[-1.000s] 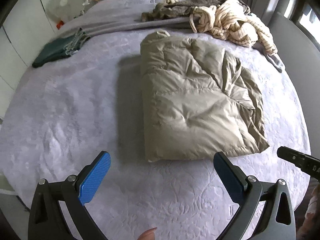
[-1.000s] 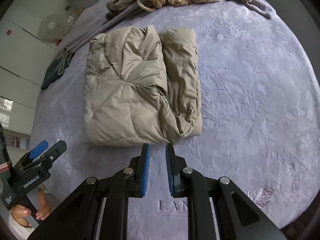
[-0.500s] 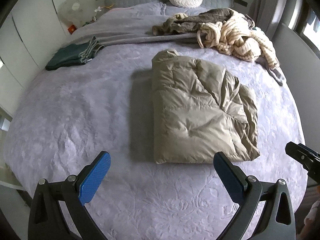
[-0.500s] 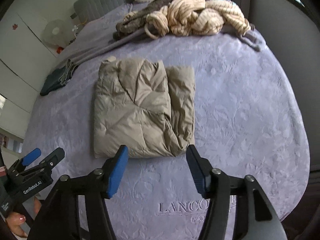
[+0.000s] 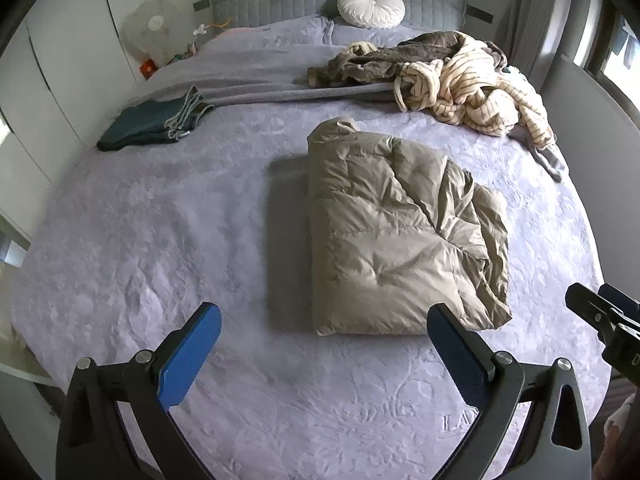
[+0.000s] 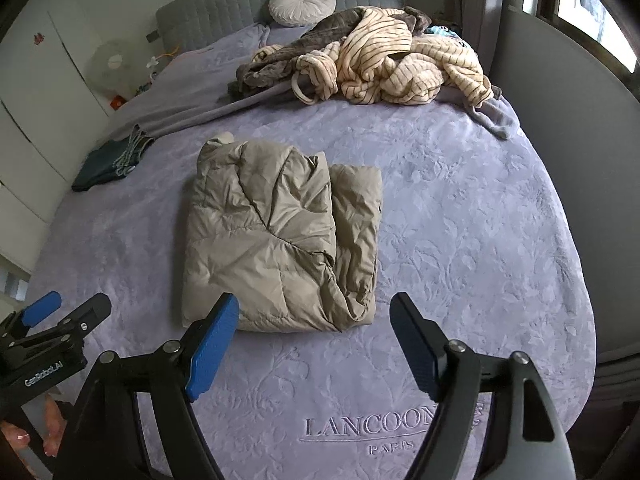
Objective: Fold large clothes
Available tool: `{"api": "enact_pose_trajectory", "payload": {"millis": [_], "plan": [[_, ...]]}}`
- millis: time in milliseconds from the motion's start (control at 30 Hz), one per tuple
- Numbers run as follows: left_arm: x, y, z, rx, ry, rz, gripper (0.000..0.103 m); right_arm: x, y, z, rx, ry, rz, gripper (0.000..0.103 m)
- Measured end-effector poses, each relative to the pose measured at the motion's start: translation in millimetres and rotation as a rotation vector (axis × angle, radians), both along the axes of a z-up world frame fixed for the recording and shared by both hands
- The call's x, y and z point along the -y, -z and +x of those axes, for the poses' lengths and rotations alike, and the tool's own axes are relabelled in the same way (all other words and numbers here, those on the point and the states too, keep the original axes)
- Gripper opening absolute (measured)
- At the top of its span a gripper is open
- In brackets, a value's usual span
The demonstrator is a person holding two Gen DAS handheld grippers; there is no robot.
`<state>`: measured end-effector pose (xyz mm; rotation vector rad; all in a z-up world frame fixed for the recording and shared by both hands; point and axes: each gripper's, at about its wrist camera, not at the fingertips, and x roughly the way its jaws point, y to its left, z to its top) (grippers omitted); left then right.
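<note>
A beige puffy jacket [image 5: 396, 236] lies folded into a compact rectangle in the middle of the lilac bedspread [image 5: 160, 220]; it also shows in the right wrist view [image 6: 280, 236]. My left gripper [image 5: 324, 344] is open and empty, held above the bed just short of the jacket's near edge. My right gripper [image 6: 314, 340] is open and empty, also held back from the jacket's near edge. Each gripper shows at the edge of the other's view, the right one [image 5: 604, 316] and the left one [image 6: 52, 320].
A heap of striped cream and brown clothes [image 5: 452, 72] lies at the far right of the bed. A folded dark green garment [image 5: 156, 124] lies at the far left. A round white cushion [image 5: 371, 5] leans on the grey headboard. A fan [image 5: 150, 32] stands by the wall.
My right gripper has opened from shut. Both grippers have pulled back and up from the jacket, so more of the bed shows. The jacket has not moved.
</note>
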<state>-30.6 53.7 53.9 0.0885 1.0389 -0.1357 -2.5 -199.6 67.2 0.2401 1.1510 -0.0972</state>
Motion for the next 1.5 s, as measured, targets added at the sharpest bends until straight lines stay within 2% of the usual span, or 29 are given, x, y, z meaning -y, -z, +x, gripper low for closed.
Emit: {"api": "enact_pose_trajectory", "payload": {"millis": [133, 200, 233, 267, 1500], "plan": [[-0.2, -1.4, 0.3, 0.004, 0.001, 0.002, 0.103, -1.5, -2.1, 0.0, 0.008, 0.003, -0.017, 0.081], [-0.1, -1.7, 0.3, 0.005, 0.001, 0.003, 0.103, -2.4, -2.8, 0.3, 0.009, 0.002, -0.025, 0.091], [0.0, -1.4, -0.1, 0.005, 0.001, 0.003, 0.103, -2.9, -3.3, 0.3, 0.011, 0.002, -0.029, 0.1], [-0.1, -1.9, 0.0, 0.007, 0.003, 0.003, 0.103, -3.3, -4.5, -0.1, 0.018, 0.002, -0.031, 0.103], [1.5, -5.4, 2.7, 0.014, 0.002, 0.007, 0.103, -7.4, -7.7, 1.2, 0.022, -0.002, -0.037, 0.103]]}}
